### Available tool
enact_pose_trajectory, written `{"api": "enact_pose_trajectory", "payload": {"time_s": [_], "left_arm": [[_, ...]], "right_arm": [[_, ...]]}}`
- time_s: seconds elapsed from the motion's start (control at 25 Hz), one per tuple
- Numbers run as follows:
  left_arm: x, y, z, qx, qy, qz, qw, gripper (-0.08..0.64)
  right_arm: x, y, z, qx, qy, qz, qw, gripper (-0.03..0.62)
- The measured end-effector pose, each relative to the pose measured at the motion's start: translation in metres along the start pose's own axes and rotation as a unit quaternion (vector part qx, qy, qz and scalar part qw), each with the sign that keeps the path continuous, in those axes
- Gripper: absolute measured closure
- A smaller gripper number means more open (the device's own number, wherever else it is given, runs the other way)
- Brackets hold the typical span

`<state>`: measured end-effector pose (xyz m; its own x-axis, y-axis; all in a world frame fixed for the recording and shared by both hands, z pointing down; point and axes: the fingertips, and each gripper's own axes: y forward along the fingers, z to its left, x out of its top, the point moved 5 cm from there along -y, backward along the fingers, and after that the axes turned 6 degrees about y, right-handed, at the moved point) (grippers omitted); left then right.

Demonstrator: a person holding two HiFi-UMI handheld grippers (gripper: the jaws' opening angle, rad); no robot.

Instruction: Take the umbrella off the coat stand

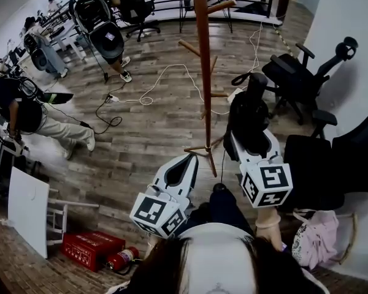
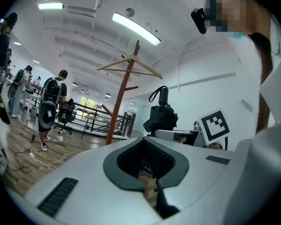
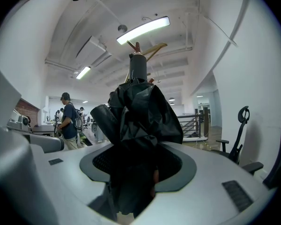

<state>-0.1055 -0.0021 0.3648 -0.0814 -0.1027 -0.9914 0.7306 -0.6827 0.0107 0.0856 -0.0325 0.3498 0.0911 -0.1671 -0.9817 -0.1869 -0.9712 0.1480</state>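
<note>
Gripping the folded black umbrella (image 3: pixel 140 111) upright, the right gripper (image 3: pixel 131 172) has its jaws clamped on the bundle, which is just beside the coat stand (image 1: pixel 202 72) but apart from it. The left gripper (image 2: pixel 150 186) has its jaws together and empty. The lift-off looks done; the next move is probably to carry the umbrella clear of the pegs.

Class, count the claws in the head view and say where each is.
2. The left claw sits low centre, shut and empty; the right claw, beside it, is shut on the black umbrella by the coat stand.
</note>
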Motion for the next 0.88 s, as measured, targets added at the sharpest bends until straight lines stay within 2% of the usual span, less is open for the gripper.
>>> {"api": "enact_pose_trajectory", "payload": {"time_s": [0.88], "left_arm": [[-0.004, -0.005, 0.000, -0.029, 0.001, -0.006, 0.9996, 0.551]], "right_arm": [[-0.009, -0.022, 0.008, -0.028, 0.003, -0.012, 1.000, 0.346]]}}
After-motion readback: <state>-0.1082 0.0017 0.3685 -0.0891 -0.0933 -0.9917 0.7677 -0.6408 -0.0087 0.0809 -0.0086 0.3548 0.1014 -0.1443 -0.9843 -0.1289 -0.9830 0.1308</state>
